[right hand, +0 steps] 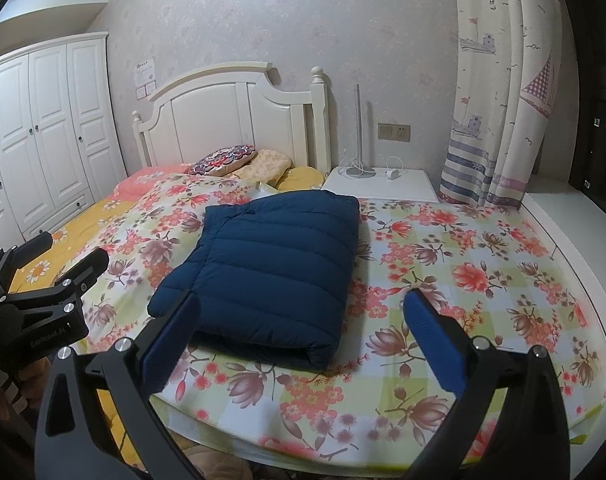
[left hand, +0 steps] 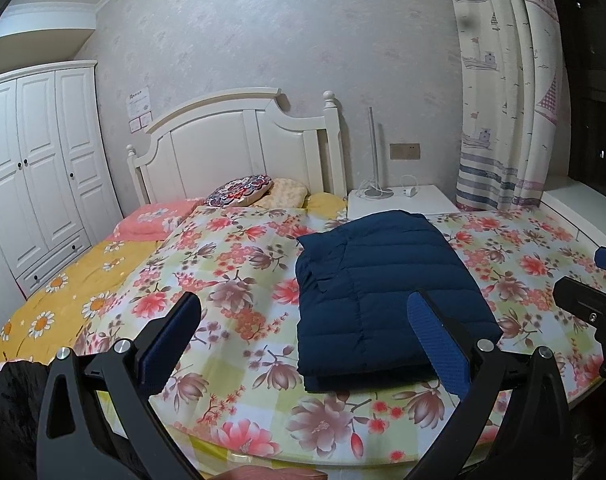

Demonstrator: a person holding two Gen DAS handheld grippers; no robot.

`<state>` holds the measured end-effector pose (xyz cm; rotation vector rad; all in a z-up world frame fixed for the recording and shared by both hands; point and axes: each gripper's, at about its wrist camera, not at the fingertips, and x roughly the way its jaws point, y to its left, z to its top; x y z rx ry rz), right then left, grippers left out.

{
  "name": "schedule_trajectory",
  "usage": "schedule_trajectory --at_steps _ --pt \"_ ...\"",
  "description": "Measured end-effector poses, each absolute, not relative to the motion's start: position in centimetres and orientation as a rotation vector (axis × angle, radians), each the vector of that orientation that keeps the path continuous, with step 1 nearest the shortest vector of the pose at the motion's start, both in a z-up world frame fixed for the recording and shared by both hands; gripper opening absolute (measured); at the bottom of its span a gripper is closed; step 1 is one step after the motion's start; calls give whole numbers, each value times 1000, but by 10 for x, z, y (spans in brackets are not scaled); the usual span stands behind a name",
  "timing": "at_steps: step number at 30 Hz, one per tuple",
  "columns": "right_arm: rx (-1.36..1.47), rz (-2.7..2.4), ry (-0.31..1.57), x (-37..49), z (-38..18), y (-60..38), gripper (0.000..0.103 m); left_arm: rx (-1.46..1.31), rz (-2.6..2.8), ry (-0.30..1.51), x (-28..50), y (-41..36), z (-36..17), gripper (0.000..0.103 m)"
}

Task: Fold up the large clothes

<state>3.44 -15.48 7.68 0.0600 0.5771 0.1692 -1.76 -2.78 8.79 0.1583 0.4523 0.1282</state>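
Note:
A navy quilted puffer jacket (left hand: pixel 387 296) (right hand: pixel 271 264) lies folded into a thick rectangle on the floral bedspread (left hand: pixel 239 280) (right hand: pixel 463 272). My left gripper (left hand: pixel 305 304) is open, held above the bed's near edge, with the jacket's near end just ahead and to the right. My right gripper (right hand: pixel 301 300) is open too, its left finger (right hand: pixel 171 340) close to the jacket's near left corner. Nothing sits between either pair of fingers. In the right wrist view the left gripper (right hand: pixel 71 252) shows at the far left; in the left wrist view the right gripper (left hand: pixel 591 300) shows at the far right.
Pillows (left hand: pixel 243 192) lie against the white headboard (left hand: pixel 239 148). A white nightstand (left hand: pixel 399 202) with a lamp base and cable stands right of the bed. A white wardrobe (left hand: pixel 43 172) fills the left wall, and curtains (left hand: pixel 503 100) hang on the right. A yellow daisy sheet (left hand: pixel 63 300) covers the bed's left part.

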Motion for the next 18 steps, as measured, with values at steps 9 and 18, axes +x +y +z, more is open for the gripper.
schedule_trajectory --at_steps 9,18 --pt "51 182 584 34 75 -158 100 154 139 462 -18 -26 85 99" --pt "51 179 584 34 76 -155 100 147 147 466 -19 -24 85 99"
